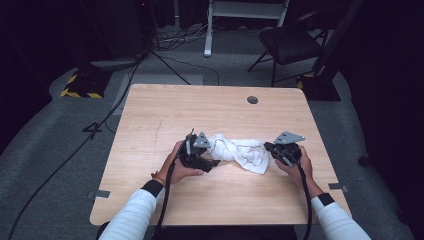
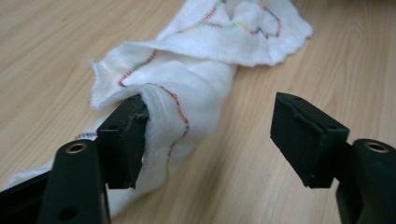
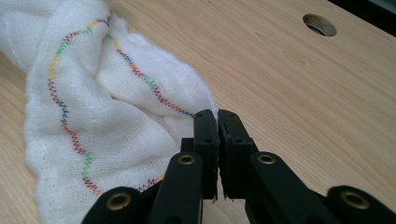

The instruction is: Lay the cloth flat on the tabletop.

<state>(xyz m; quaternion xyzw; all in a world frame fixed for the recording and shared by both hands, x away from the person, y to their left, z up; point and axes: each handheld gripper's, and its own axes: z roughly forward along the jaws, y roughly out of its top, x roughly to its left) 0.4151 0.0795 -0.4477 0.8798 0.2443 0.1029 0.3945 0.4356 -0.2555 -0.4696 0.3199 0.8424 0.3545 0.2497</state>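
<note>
White cloth (image 1: 239, 151) lies bunched and twisted on the table (image 1: 165, 115), nearer the person's edge than the cable hole (image 1: 252, 100), which sits well beyond the cloth. Left gripper (image 1: 212, 161) at the cloth's left end, right gripper (image 1: 274, 150) at its right end, cloth between the two. Left gripper view: left gripper (image 2: 208, 135) jaws stand wide apart, cloth (image 2: 196, 70) brushes the inner face of one jaw only, other jaw clear of it with bare table (image 2: 51, 51) under the gap, so no grip there. The cloth runs away from that jaw as a rolled twist, then spreads flat farther off; coloured zigzag stitching along its hem. Right gripper view: right gripper (image 3: 217, 122) jaws closed tight, pads nearly meeting, a thin corner of cloth (image 3: 93, 121) pinched at the tips, rest of the cloth heaped to one side of the jaws; hole (image 3: 319, 24) far beyond the cloth on the other side. High view: each hand wraps its gripper body, white sleeves (image 1: 131, 215) come in from the near edge, a black cable trails back from each gripper. Floor past the table's far edge holds a chair (image 1: 290, 45), well away from the cloth
</note>
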